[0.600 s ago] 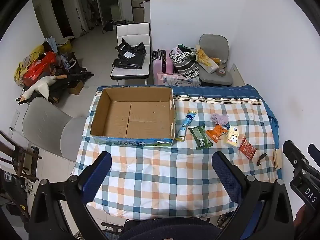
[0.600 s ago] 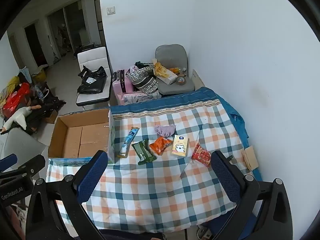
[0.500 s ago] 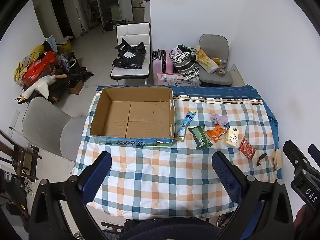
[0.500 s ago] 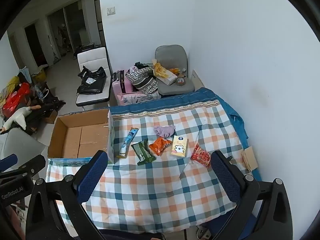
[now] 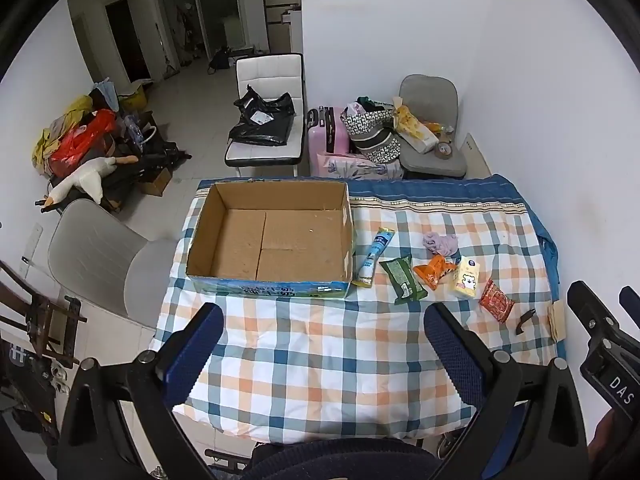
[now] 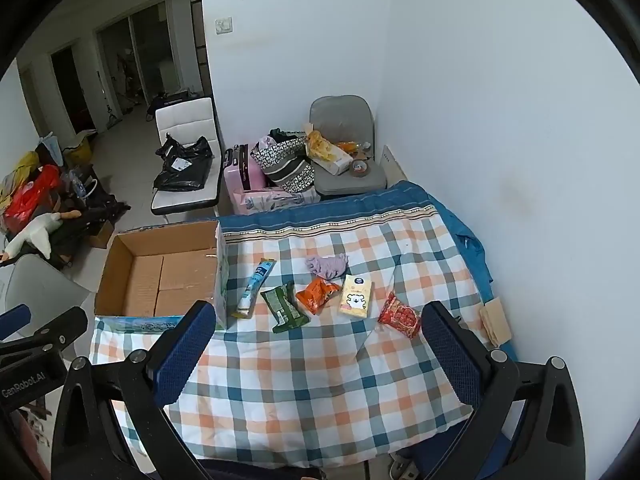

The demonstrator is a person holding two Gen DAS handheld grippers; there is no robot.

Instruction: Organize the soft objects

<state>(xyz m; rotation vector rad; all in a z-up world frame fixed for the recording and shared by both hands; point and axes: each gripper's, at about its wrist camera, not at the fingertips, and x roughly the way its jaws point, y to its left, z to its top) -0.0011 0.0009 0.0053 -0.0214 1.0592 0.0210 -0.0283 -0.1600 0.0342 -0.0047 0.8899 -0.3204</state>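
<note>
Left fingers: I see my left gripper (image 5: 322,344) spread wide and holding nothing, high above the near part of the table (image 5: 320,368).
Right fingers: my right gripper (image 6: 316,344) is also wide apart and has nothing in it, above the near right part of the checked cloth.
Soft objects: they lie in a loose row to the right of the cardboard box (image 5: 270,240): blue tube (image 5: 374,256), green packet (image 5: 402,279), orange packet (image 5: 434,270), purple cloth (image 5: 440,242), yellow tissue pack (image 5: 466,278), red packet (image 5: 496,300).
Progress: I judge nothing is done yet. The box is without any item, and all six things remain to be put in.
Direction: the blue tube lies just beside the box wall, its long axis going away from me, a little tilted to the right at the far end. The green packet lies nearly parallel, leaning the other way.
</note>
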